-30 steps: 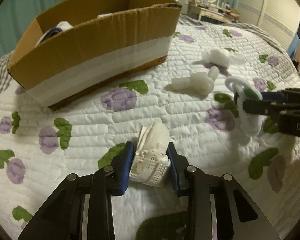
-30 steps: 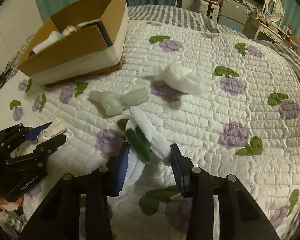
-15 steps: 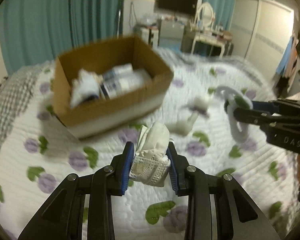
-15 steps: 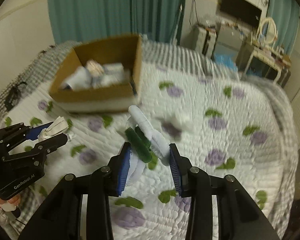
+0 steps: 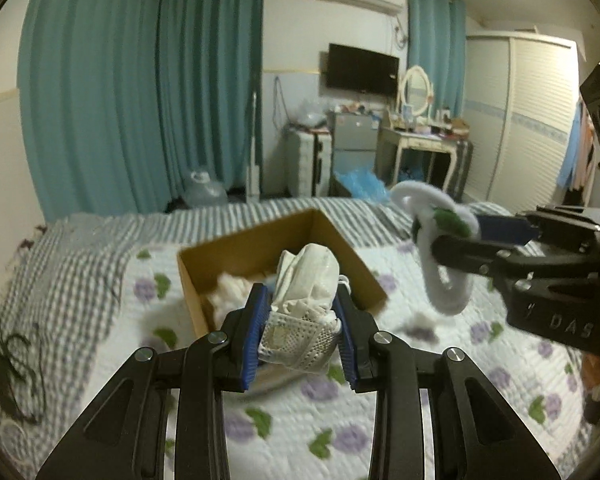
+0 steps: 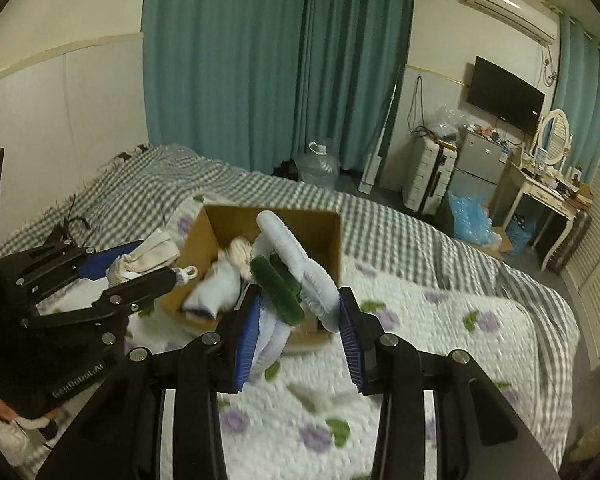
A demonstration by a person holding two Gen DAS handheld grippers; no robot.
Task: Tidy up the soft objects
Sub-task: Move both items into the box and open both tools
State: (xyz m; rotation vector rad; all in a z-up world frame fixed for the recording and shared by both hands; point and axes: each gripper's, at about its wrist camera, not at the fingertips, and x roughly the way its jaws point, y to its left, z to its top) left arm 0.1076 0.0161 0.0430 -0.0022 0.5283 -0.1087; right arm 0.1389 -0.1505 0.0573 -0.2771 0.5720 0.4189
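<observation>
My left gripper (image 5: 300, 336) is shut on a folded white cloth bundle with a mesh edge (image 5: 306, 292), held in the air in front of the open cardboard box (image 5: 196, 280). My right gripper (image 6: 298, 328) is shut on a white and green fuzzy ring bundle (image 6: 292, 276), also raised, with the box (image 6: 332, 232) just beyond it. The box holds several white soft items (image 6: 216, 288). The right gripper (image 5: 480, 236) with its white ring (image 5: 444, 264) shows in the left wrist view; the left gripper (image 6: 140, 264) shows in the right wrist view.
The box stands on a white quilt with purple flowers (image 5: 340, 440) over a grey checked bedspread (image 6: 400, 236). A loose white soft item (image 6: 320, 400) lies on the quilt below my right gripper. Teal curtains, a water jug (image 6: 318, 168) and a dresser stand behind the bed.
Both grippers have risen from the quilt with their loads and moved toward the box, which now sits lower and farther in both views. Two white items have dropped out of the left view.
</observation>
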